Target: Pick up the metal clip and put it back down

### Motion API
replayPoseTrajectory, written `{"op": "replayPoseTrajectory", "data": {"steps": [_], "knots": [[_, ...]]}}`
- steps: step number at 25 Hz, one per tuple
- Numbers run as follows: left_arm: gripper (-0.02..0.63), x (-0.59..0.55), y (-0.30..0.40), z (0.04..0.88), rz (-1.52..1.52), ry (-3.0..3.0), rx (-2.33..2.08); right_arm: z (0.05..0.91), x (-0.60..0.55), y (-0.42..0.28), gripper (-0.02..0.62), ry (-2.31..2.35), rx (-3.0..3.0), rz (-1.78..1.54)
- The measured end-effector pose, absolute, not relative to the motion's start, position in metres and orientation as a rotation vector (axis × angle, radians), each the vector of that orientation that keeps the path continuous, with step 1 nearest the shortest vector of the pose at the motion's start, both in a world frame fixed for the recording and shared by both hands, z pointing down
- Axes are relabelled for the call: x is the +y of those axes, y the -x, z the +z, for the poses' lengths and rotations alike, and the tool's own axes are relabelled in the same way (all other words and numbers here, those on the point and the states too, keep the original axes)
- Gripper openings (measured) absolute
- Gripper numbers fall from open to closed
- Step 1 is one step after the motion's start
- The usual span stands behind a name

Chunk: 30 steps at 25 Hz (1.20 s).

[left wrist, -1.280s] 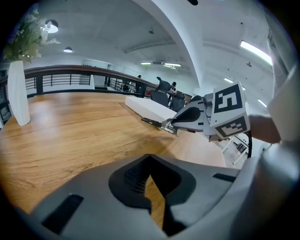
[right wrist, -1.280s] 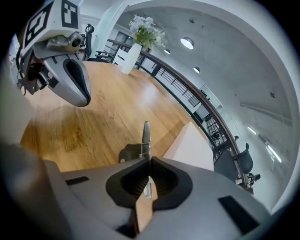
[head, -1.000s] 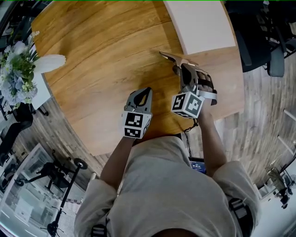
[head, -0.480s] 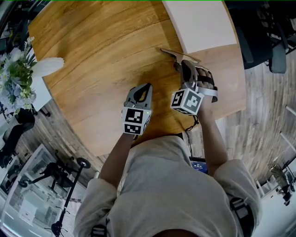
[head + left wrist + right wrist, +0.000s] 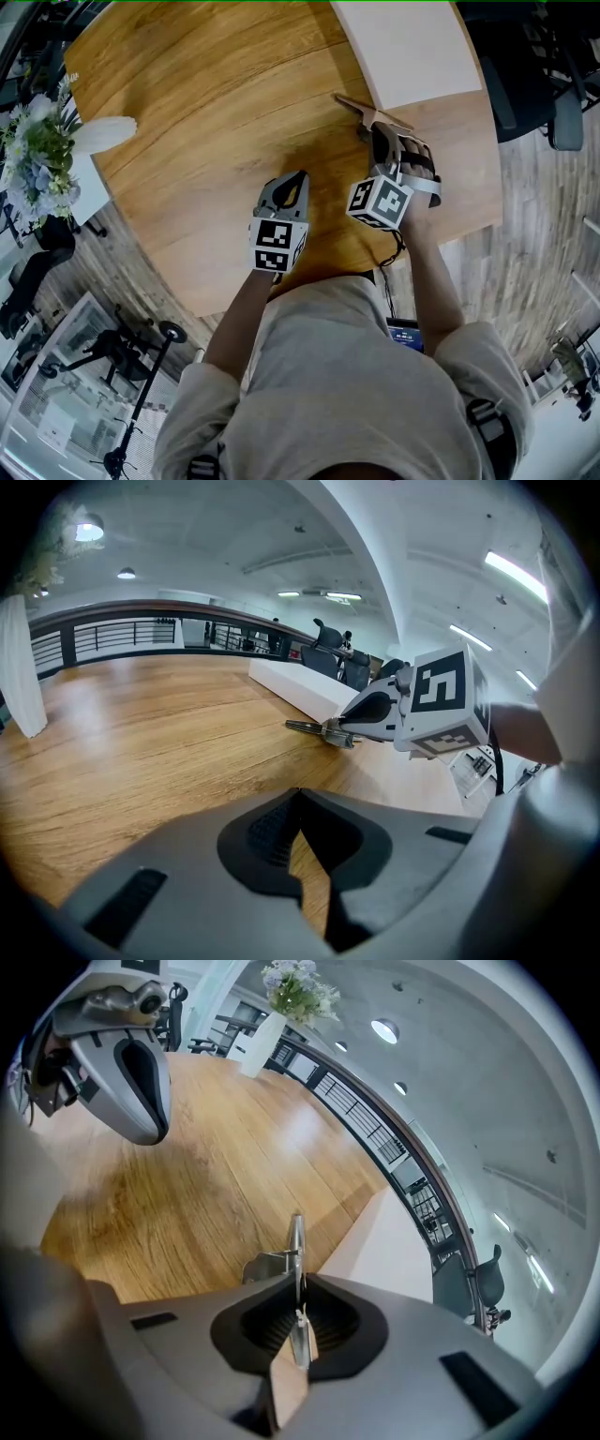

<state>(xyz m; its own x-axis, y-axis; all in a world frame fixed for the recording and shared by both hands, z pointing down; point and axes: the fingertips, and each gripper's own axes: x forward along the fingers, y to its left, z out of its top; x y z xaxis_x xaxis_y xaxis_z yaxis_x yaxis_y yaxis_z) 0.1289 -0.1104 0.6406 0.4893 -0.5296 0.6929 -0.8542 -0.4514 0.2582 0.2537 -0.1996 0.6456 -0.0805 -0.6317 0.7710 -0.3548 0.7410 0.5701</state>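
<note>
A thin metal clip [image 5: 359, 107] sticks out ahead of my right gripper [image 5: 375, 131], which is shut on its rear end. In the right gripper view the clip [image 5: 296, 1234] stands edge-on between the closed jaws of that gripper [image 5: 298, 1283]. From the left gripper view the clip [image 5: 319, 729] hangs low over the round wooden table [image 5: 216, 84], and I cannot tell whether it touches. My left gripper [image 5: 292, 180] rests near the table's front edge, shut with nothing in it [image 5: 302, 803].
A white slab [image 5: 403, 47] lies on the table just beyond the clip. A white vase with flowers [image 5: 42, 141] stands at the left edge. Office chairs [image 5: 534, 75] stand past the table on the right. The table's curved edge runs close below both grippers.
My right gripper and the clip have shifted slightly right and farther away. The left gripper has barely moved.
</note>
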Motion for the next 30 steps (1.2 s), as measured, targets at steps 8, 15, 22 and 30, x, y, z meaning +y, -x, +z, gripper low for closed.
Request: {"op": "replayPoseTrajectory", "data": {"steps": [8, 15, 22, 30], "knots": [[0.023, -0.097, -0.125, 0.64, 0.701, -2.11, -1.142, 0.658, -0.189, -0.245, 0.048, -0.767, -1.69, -0.263], [0.023, -0.089, -0.117, 0.634, 0.671, -2.07, -1.175, 0.666, -0.181, -0.245, 0.175, -0.812, -1.741, -0.145], [0.023, -0.085, -0.093, 0.611, 0.617, -2.049, -1.265, 0.624, -0.165, -0.223, 0.186, -0.993, -1.987, 0.051], [0.023, -0.066, -0.054, 0.576, 0.57, -2.054, -1.373, 0.572, -0.124, -0.174, 0.032, -1.143, -2.345, 0.642]]}}
